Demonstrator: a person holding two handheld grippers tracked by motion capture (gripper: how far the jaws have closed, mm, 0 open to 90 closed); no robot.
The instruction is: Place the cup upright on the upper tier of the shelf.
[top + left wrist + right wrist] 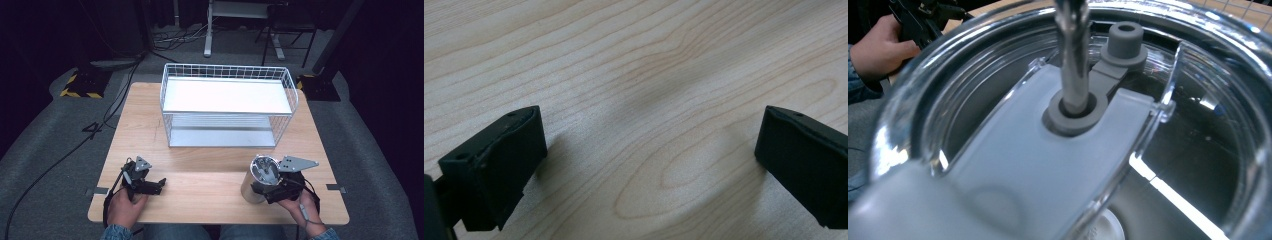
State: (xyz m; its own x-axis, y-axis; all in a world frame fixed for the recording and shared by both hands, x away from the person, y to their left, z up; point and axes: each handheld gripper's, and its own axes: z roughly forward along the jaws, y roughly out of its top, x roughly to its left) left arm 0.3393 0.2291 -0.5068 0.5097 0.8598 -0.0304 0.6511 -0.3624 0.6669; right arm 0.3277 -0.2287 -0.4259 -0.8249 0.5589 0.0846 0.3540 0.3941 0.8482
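Note:
A steel tumbler (256, 181) with a clear lid and a metal straw stands on the wooden table (200, 170) at the front right. My right gripper (262, 191) sits right against its near side, close under the lid. The lid (1013, 165) and the straw (1074, 55) loom very close in the right gripper view. The jaws are hidden there, so I cannot tell whether they press on the tumbler. My left gripper (161, 184) rests at the front left and is open. Between its two black jaws lies only bare wood (649, 135). The right gripper view also catches the left hand (878, 45).
A white wire basket rack (227, 70) with two shelves stands at the back middle of the table. Wood shows between the rack and the two grippers. Cables and stand legs lie on the grey floor beyond the table's far edge.

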